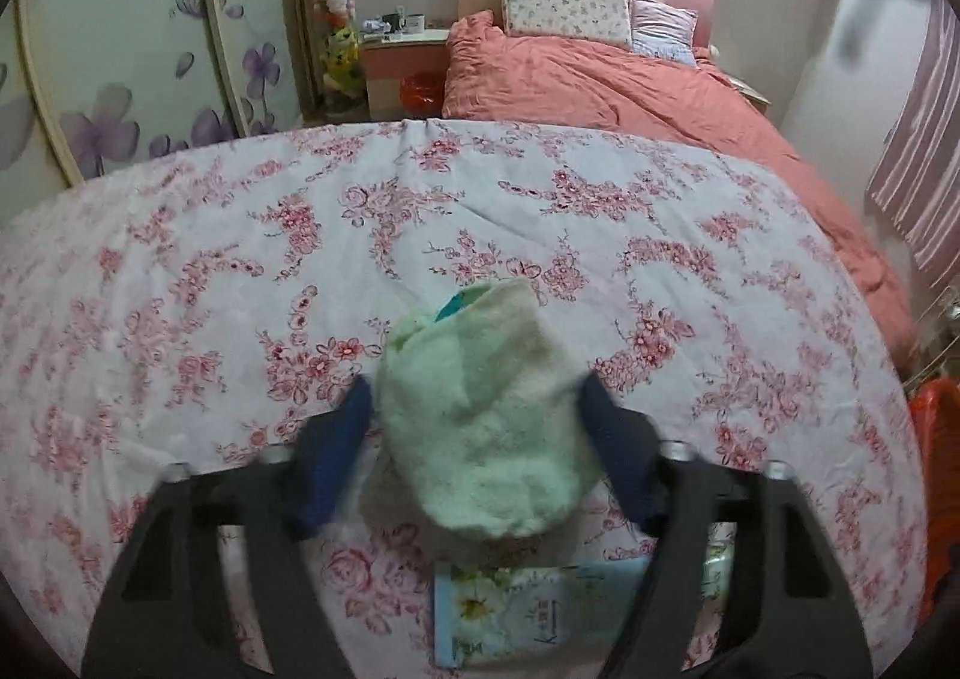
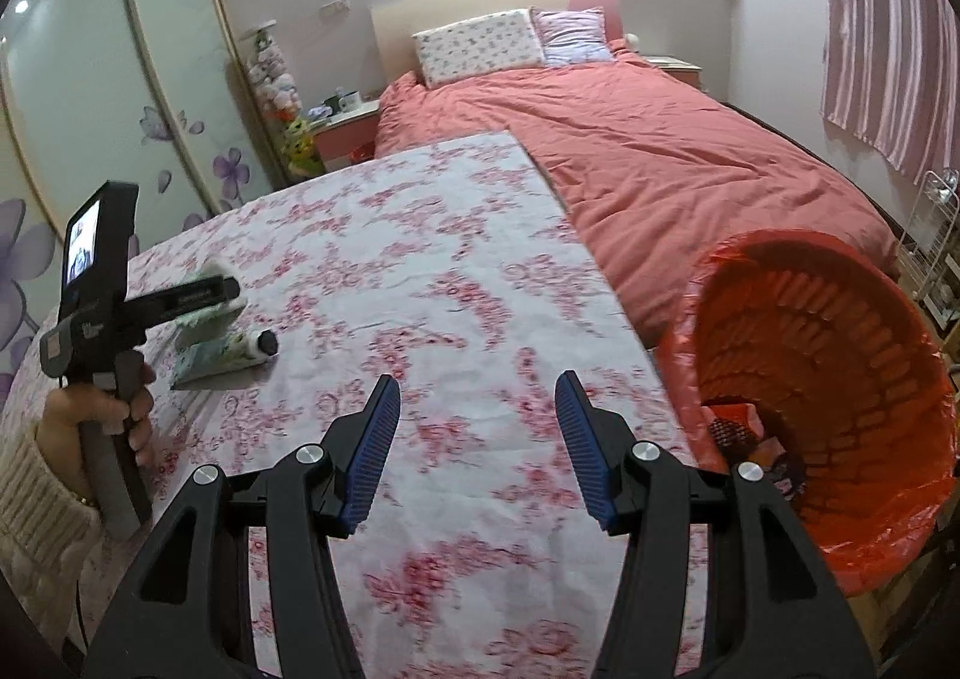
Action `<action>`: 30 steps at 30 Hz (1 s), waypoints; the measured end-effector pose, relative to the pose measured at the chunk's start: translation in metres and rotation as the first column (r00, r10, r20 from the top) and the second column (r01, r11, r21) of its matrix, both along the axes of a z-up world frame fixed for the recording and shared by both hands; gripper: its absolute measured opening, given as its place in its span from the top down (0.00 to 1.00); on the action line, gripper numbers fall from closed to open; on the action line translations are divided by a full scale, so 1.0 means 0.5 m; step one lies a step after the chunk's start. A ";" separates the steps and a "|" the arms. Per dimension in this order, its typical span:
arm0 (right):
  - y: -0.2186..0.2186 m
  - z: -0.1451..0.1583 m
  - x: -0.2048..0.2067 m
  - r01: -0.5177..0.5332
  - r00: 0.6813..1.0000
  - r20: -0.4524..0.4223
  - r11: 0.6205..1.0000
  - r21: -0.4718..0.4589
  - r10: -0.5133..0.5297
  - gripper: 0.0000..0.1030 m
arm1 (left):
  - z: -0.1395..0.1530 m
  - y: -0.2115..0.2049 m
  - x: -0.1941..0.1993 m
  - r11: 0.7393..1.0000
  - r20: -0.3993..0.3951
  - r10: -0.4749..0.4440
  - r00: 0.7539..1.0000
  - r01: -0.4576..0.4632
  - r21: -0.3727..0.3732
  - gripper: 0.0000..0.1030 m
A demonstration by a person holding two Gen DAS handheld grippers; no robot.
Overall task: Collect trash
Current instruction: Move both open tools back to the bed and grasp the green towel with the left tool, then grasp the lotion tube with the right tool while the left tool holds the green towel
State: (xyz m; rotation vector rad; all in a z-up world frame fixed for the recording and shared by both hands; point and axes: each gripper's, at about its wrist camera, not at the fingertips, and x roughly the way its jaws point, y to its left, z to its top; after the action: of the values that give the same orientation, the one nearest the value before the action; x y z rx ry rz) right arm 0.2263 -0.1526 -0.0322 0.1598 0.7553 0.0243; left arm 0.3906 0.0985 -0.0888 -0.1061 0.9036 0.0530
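My left gripper (image 1: 477, 385) is shut on a pale green fluffy cloth (image 1: 486, 427), whose sides press against both blue pads. Below it a flowered tissue packet (image 1: 540, 613) lies on the floral tablecloth (image 1: 240, 259). In the right wrist view a hand holds that left gripper (image 2: 222, 289) at the far left, with the cloth (image 2: 207, 274) in its fingers. It hangs above the packet (image 2: 204, 361) and a small white bottle with a black cap (image 2: 258, 346). My right gripper (image 2: 477, 385) stands open with nothing in it over the table. The orange-lined bin (image 2: 840, 349) is to its right.
The bin, which holds some wrappers (image 2: 738, 427), stands off the table's right edge, also visible as an orange edge (image 1: 936, 439). Beyond the table lies a bed with a salmon duvet (image 2: 660, 156). A wardrobe (image 2: 90, 78) is left, a striped curtain (image 2: 888, 48) and wire rack (image 2: 936, 235) right.
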 end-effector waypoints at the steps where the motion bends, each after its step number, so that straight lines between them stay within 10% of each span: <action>1: 0.008 -0.001 0.002 -0.008 1.000 -0.005 1.000 -0.002 0.008 0.47 | 0.002 0.001 -0.001 1.000 0.003 -0.005 1.000 0.005 -0.006 0.53; 4: 0.026 -0.004 0.007 -0.022 1.000 -0.011 1.000 -0.004 0.022 0.47 | 0.008 0.000 -0.010 1.000 0.020 -0.018 1.000 0.017 0.026 0.82; 7: 0.050 -0.004 0.013 -0.042 0.999 -0.016 0.999 -0.005 0.042 0.47 | 0.015 0.019 -0.025 0.999 0.026 -0.032 0.999 0.031 0.024 0.90; 30: 0.214 -0.064 0.204 -0.132 0.981 -0.156 0.988 -0.085 0.118 0.47 | 0.018 0.235 -0.222 1.000 0.015 0.018 1.000 -0.018 0.017 0.90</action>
State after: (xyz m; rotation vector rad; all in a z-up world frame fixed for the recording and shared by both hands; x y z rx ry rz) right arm 0.3286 -0.0458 -0.0642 0.0231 0.9152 0.0964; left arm 0.2795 0.2159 -0.0797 -0.0985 0.8875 0.0764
